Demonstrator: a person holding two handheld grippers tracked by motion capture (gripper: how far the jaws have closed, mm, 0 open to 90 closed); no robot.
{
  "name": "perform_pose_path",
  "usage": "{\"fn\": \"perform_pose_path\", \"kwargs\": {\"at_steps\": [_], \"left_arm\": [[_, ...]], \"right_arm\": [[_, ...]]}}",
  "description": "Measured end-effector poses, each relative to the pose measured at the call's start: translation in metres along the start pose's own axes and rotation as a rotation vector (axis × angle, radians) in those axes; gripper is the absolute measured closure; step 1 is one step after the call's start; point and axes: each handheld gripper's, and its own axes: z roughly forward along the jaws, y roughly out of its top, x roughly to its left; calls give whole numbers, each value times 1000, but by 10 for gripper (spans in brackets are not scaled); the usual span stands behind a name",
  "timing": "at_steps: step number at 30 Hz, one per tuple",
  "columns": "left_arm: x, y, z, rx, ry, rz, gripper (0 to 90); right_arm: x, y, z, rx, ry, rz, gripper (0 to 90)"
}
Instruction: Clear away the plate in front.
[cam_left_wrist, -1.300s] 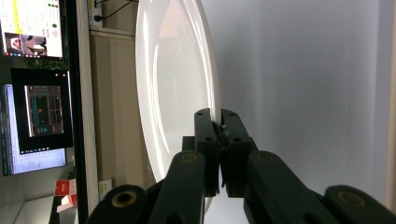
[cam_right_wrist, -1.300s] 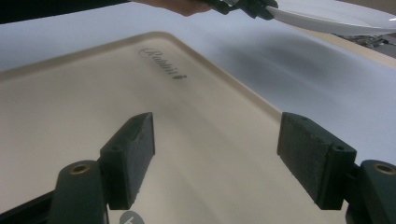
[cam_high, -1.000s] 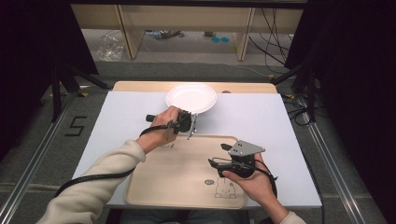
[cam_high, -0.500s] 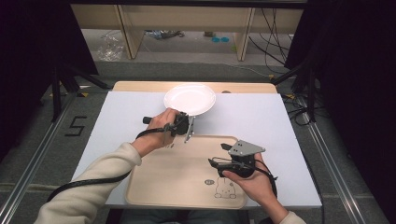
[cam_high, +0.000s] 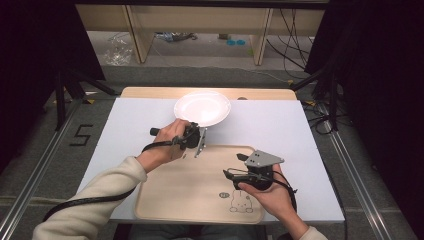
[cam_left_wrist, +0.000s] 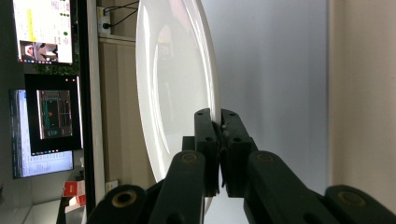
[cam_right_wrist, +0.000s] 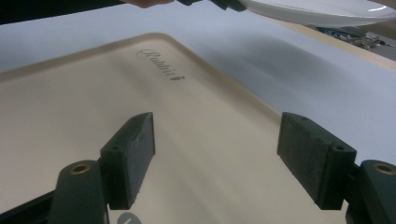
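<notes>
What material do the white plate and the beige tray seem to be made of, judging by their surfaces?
The white plate looks like glazed ceramic, or possibly glossy melamine: its surface is shiny and mirrors the room. The beige tray looks like matte plastic or coated wood: smooth, with a dull sheen, a rounded raised rim, and a printed word and rabbit drawing. The left hand-held gripper pinches the plate's rim.

right gripper (cam_right_wrist: 217, 161) jaws held wide apart | beige tray (cam_right_wrist: 70, 102) seen below | white plate (cam_right_wrist: 322, 10) rim seen top right
</notes>
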Motion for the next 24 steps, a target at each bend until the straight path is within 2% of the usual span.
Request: {"fn": "perform_pose_path", "kwargs": {"at_steps": [13,18,21,24], "left_arm": [[-5,-2,-10,-8,4,2,871],[-5,-2,-16,-11,10,15,871],[-6,-2,-19,-20,12,6,871],[-6,-2,-22,-20,17,19,872]], "right_arm": [[0,0,0,-5,-5,0,288],[0,0,0,-4,-6,1,287],[0,0,0,-6,-6,1,287],[0,0,0,-4,-5,1,286]]}}
